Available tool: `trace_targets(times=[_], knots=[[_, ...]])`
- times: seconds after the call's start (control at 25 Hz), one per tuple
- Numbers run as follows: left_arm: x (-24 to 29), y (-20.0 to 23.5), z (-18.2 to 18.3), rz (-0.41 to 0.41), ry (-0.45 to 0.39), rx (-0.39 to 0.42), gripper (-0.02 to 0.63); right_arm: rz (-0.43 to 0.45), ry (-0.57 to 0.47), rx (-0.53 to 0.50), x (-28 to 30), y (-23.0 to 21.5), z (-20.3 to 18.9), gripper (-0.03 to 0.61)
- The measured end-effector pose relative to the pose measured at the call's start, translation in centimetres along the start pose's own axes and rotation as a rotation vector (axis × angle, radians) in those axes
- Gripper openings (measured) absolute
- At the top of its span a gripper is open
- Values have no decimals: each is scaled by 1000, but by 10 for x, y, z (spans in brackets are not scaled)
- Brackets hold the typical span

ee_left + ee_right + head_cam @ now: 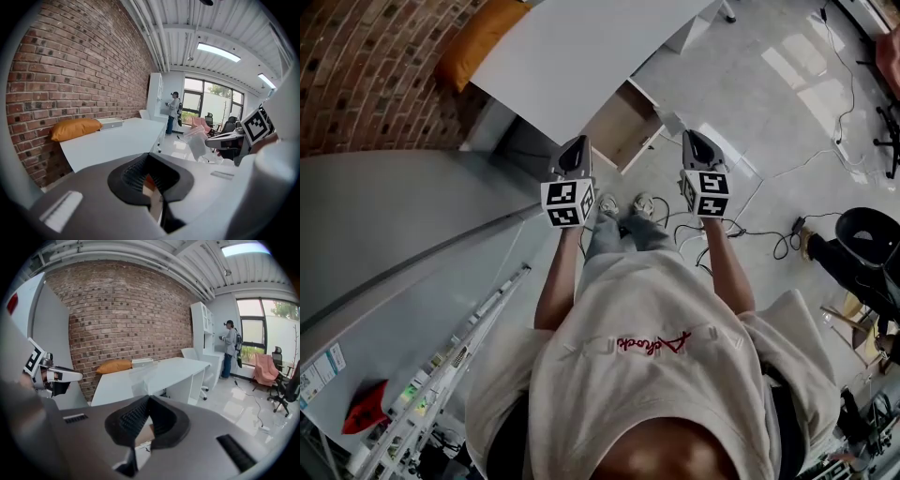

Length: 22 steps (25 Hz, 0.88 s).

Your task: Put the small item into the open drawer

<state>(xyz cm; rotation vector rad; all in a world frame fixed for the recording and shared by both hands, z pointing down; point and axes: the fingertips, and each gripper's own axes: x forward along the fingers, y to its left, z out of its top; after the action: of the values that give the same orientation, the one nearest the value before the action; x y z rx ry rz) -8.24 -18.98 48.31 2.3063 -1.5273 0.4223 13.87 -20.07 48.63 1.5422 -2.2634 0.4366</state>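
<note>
You cannot make out the small item in any view; no picture shows where it lies. The drawer (623, 122) is cut off at its back by the desk (581, 56) edge. Its tan inside faces up, and it juts out from under that edge toward the floor (750, 103). Which way its long axis runs is hard to tell at this slant.

The left gripper (577, 142) has its fingers pressed together at the tips, with nothing seen pinched. The right gripper (692, 137) is the same, tips meeting and nothing seen between them. Behind each pair of tips a small tan patch shows through the gap, too small to name.

Only the head view gives you the layout. The two grippers are side by side above your shoes (623, 204), and both point toward the desk. The drawer lies just ahead, between them.

Only the gripper views show the room beyond. There is a brick wall (126, 315) and a person (229, 348) standing at a tall white cabinet by the window. They also show that the orange pillow (483, 37) rests on the desk's far end against the wall. Each gripper view catches the other gripper at its edge.
</note>
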Motion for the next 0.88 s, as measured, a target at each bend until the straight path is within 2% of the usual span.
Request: trace_targets(times=[0.32,0.88], knots=[[-3,24,-33,-22,49,-33,9,-2,55,0,22,25,-22,12],[-10,25,-128,-71,189,-102,9,12,158,38,39,58,-93,12]])
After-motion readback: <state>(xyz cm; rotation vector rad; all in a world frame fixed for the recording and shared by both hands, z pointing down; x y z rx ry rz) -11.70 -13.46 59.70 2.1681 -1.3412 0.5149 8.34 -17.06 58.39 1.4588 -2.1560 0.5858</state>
